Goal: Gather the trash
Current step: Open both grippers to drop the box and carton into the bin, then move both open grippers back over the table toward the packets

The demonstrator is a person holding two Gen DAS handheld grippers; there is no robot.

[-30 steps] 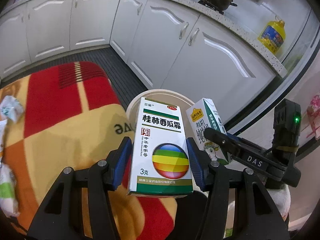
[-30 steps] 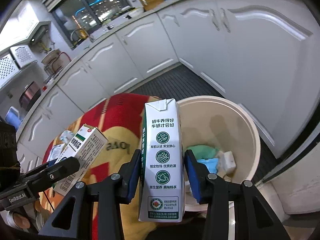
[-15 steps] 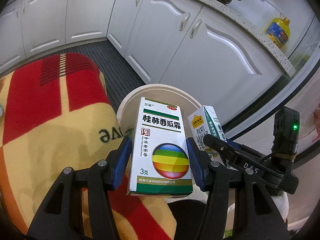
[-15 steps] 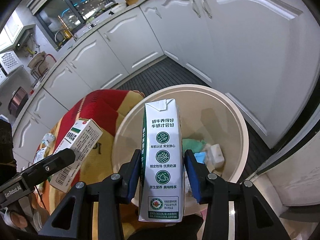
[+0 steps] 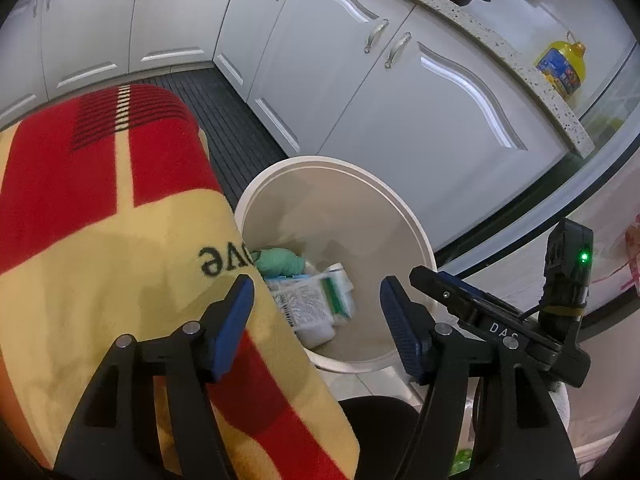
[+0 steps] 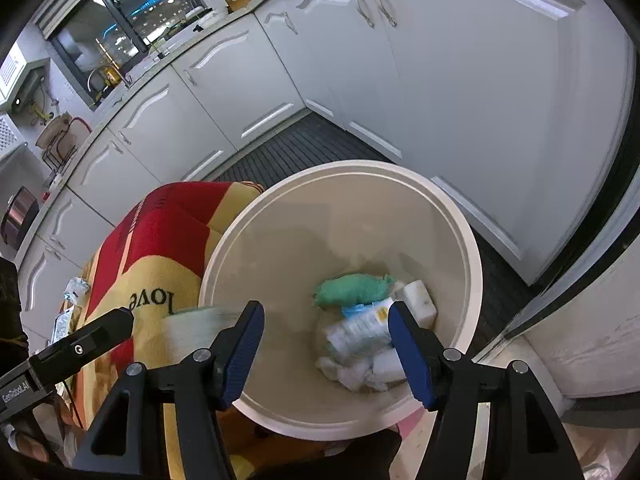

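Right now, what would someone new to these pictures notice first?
Probably the round white bin in the middle, with a green wad and pale packaging lying at its bottom. Next, the red and yellow blanket draped beside it, on the left. Both blue-padded claws, left claw and right claw, hang open and empty above.

Stuff at the bottom of the bin (image 6: pixel 460 236) is motion-smeared, so the white packs (image 6: pixel 356 332) can't be read (a blurry pale box (image 6: pixel 196 330) too), and the blanket (image 5: pixel 120 248) hides the near rim.
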